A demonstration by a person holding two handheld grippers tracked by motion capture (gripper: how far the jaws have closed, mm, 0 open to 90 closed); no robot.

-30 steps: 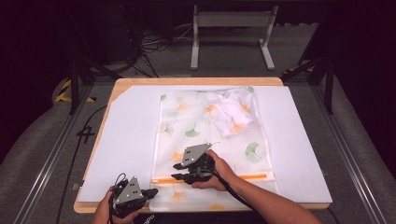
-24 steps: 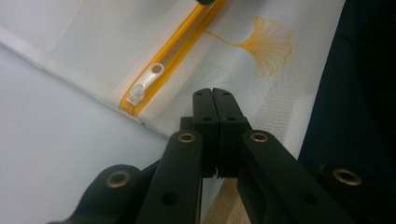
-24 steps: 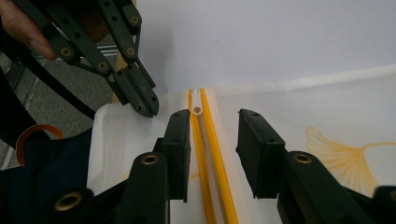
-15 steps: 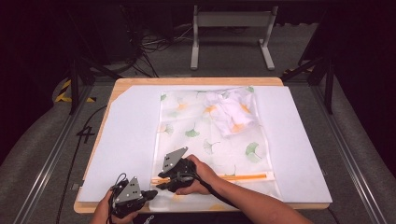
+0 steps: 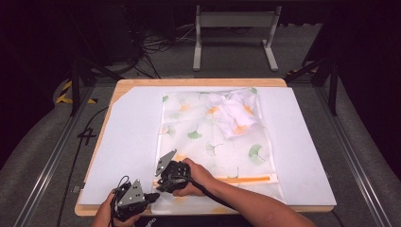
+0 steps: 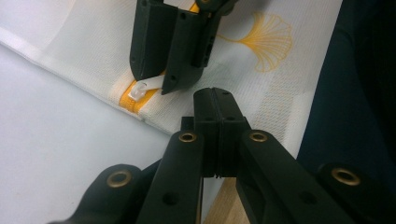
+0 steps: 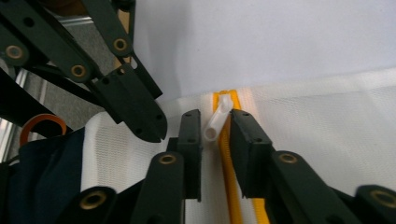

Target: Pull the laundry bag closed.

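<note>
The right tongs (image 7: 215,135) are closing around the white zipper pull (image 7: 217,119) of the mesh laundry bag (image 5: 222,142), not yet pinching; the left tongs (image 6: 215,100) are pressing together on the bag's corner.

Wooden table (image 5: 198,82) carries a white sheet (image 5: 127,137) under a mesh bag (image 5: 213,142).

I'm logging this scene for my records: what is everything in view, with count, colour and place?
mesh laundry bag: one, white with green and orange leaf prints, flat on the mat's middle.
zipper: one, orange, along the bag's near edge.
zipper pull: one, white, between the right tool's jaws.
garment: one, white, bunched inside the bag's far end.
mat: one, white, covering the table.
table: one, wooden.
left tool: black, shut, at the bag's near left corner.
right tool: black, jaws just closing around the pull.
</note>
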